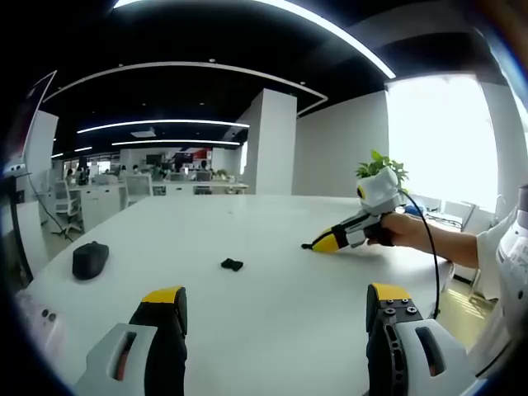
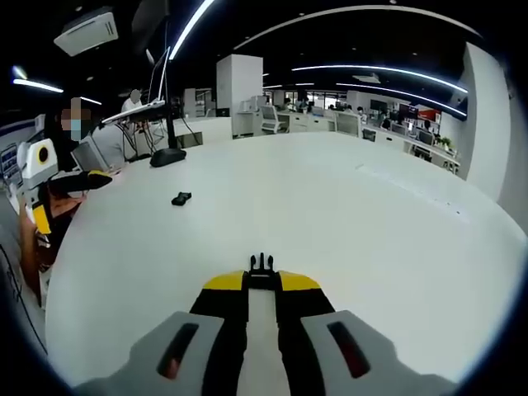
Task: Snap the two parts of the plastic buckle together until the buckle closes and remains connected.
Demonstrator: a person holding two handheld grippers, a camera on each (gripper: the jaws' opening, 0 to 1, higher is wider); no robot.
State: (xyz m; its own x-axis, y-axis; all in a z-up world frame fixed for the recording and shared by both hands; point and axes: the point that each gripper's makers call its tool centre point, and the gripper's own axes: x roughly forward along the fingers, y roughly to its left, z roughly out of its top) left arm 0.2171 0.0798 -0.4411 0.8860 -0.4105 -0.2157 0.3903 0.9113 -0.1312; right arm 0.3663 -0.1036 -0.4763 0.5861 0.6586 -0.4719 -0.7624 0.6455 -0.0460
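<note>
One black buckle part (image 1: 232,264) lies loose on the white table (image 1: 272,330), a little beyond my left gripper (image 1: 276,297), whose jaws stand wide open with nothing between them. My right gripper (image 2: 262,280) is shut on the other buckle part (image 2: 261,264), whose prongs stick out past the yellow tips. In the left gripper view the right gripper (image 1: 318,243) comes in from the right, low over the table, with a small black piece at its tip. In the right gripper view the loose buckle part (image 2: 181,198) lies far ahead on the left, near the left gripper (image 2: 70,198).
A black mouse (image 1: 91,260) rests near the table's left edge, also seen as the mouse (image 2: 167,157) by a monitor stand (image 2: 169,107). A potted plant (image 1: 381,169) stands behind the right gripper. A person (image 2: 74,120) sits beyond the table's edge.
</note>
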